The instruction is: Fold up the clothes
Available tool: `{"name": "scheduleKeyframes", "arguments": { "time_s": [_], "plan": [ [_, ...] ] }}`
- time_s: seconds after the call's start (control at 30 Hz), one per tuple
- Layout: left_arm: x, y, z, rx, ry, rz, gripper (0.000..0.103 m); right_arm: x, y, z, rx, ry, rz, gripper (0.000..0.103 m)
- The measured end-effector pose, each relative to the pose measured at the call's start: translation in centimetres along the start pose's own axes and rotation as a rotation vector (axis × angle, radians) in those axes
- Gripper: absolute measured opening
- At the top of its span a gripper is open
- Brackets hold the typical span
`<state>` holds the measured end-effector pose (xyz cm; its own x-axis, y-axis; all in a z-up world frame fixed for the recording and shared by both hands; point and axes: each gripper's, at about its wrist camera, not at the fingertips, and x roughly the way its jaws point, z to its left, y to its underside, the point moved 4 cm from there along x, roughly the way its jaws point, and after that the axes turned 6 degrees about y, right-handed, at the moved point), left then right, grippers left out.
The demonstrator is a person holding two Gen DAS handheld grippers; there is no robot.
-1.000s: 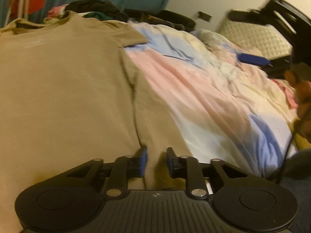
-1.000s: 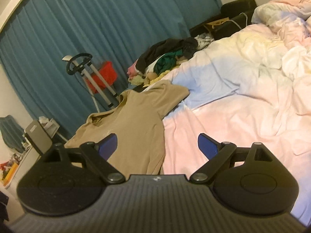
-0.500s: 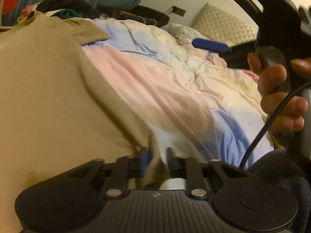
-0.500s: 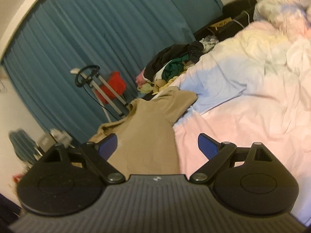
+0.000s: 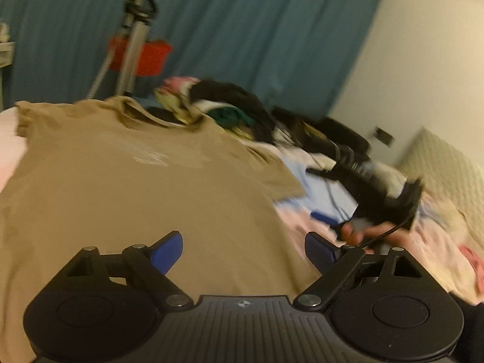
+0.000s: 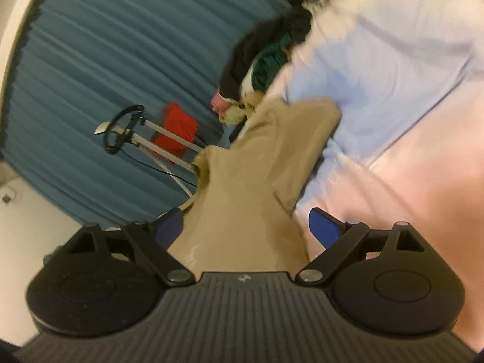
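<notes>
The tan T-shirt (image 5: 127, 187) lay spread flat on the bed ahead of the left gripper (image 5: 243, 249), a soft matte knit with a faint pale print across the chest and a ribbed collar at the far end. Its long axis ran away from that gripper, hem nearest the blue-padded fingers (image 5: 168, 249) and neckline pointing toward the teal curtain (image 5: 242, 30), one short sleeve reaching out to the right onto the bedding. The left gripper's fingers stood wide apart over the lower cloth, holding nothing. In the right wrist view the same shirt (image 6: 260, 187) ran forward from between the right gripper (image 6: 246, 231) fingers, narrowing toward its collar, with the sleeve angled up to the right; those fingers were also spread wide, the fabric lying between them but not pinched. The rumpled duvet (image 6: 393, 96) under the shirt was smooth cotton in washed pink, blue and cream patches. Beyond the collar sat a loose heap of clothes (image 5: 224, 109), black, green and pink. Farther still, a metal-legged stand (image 5: 133, 39) with a red part stood against the pleated curtain. Right of the left gripper, blurred, a hand (image 5: 357, 233) held the other black tool with its cable trailing.
</notes>
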<state>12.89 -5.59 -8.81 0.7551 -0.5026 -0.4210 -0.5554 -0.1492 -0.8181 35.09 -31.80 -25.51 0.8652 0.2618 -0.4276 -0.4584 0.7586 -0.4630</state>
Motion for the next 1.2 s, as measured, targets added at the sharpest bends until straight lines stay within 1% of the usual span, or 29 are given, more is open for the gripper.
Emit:
{"name": "scheduleKeyframes", "arguments": {
  "time_s": [0.07, 0.1, 0.13, 0.23, 0.3, 0.37, 0.4, 0.43, 0.47, 0.5, 0.57, 0.6, 0.63, 0.73, 0.8, 0.93, 1.07, 1.13, 1.2],
  "plan": [
    [0.4, -0.2, 1.0, -0.014, -0.014, -0.009, 0.089, 3.5, -0.2, -0.8, -0.044, 0.07, -0.015, 0.091],
    [0.6, -0.3, 1.4, -0.016, -0.022, -0.011, 0.089, 4.8, -0.5, -1.1, -0.058, 0.09, -0.037, 0.091],
    [0.7, -0.6, 1.9, -0.021, -0.021, -0.012, 0.089, 5.8, -0.9, -1.4, -0.062, 0.083, -0.056, 0.092],
    [1.3, -1.3, 3.6, -0.045, -0.014, -0.02, 0.089, 8.8, -2.1, -1.2, -0.106, 0.009, -0.124, 0.093],
    [1.9, -1.8, 4.8, -0.072, -0.005, -0.032, 0.09, 10.8, -2.9, -0.7, -0.154, -0.039, -0.133, 0.093],
    [3.1, -2.5, 5.8, -0.105, 0.003, -0.033, 0.09, 12.7, -4.1, -0.5, -0.137, -0.063, -0.143, 0.09],
    [3.9, -2.6, 6.3, -0.121, 0.0, -0.026, 0.09, 13.6, -4.8, -0.5, -0.117, -0.064, -0.148, 0.082],
    [4.7, -2.8, 7.0, -0.137, -0.005, -0.011, 0.09, 14.5, -5.6, -0.4, -0.098, -0.065, -0.154, 0.077],
    [5.4, -2.8, 7.5, -0.15, -0.009, 0.0, 0.09, 15.4, -6.3, -0.3, -0.086, -0.057, -0.156, 0.076],
    [6.1, -2.9, 7.9, -0.162, -0.013, 0.01, 0.09, 16.2, -6.8, 0.0, -0.096, -0.026, -0.149, 0.075],
    [7.0, -3.0, 8.6, -0.177, -0.023, 0.019, 0.09, 17.2, -7.4, 0.9, -0.155, 0.067, -0.124, 0.056],
    [7.3, -3.1, 8.9, -0.182, -0.027, 0.021, 0.09, 17.4, -7.7, 1.4, -0.182, 0.108, -0.121, 0.032],
    [7.3, -3.2, 9.1, -0.184, -0.033, 0.019, 0.09, 17.1, -7.8, 1.9, -0.204, 0.136, -0.137, 0.021],
    [7.0, -3.6, 9.6, -0.185, -0.055, 0.003, 0.09, 15.8, -7.8, 4.2, -0.283, 0.204, -0.195, 0.013],
    [6.2, -4.0, 9.8, -0.177, -0.072, -0.016, 0.09, 14.5, -7.7, 6.5, -0.345, 0.237, -0.243, 0.012],
    [3.3, -4.7, 9.6, -0.159, -0.106, -0.061, 0.09, 12.1, -7.3, 11.2, -0.475, 0.301, -0.336, 0.012],
    [-0.2, -6.0, 10.1, -0.16, -0.128, -0.105, 0.09, 10.6, -4.3, 17.9, -0.689, 0.388, -0.414, 0.012],
    [-1.9, -6.6, 10.5, -0.151, -0.158, -0.123, 0.09, 10.5, -2.2, 20.7, -0.779, 0.42, -0.44, 0.012],
    [-3.4, -7.2, 11.3, -0.158, -0.193, -0.148, 0.09, 11.0, 0.1, 23.2, -0.871, 0.44, -0.446, 0.012]
  ]
}}
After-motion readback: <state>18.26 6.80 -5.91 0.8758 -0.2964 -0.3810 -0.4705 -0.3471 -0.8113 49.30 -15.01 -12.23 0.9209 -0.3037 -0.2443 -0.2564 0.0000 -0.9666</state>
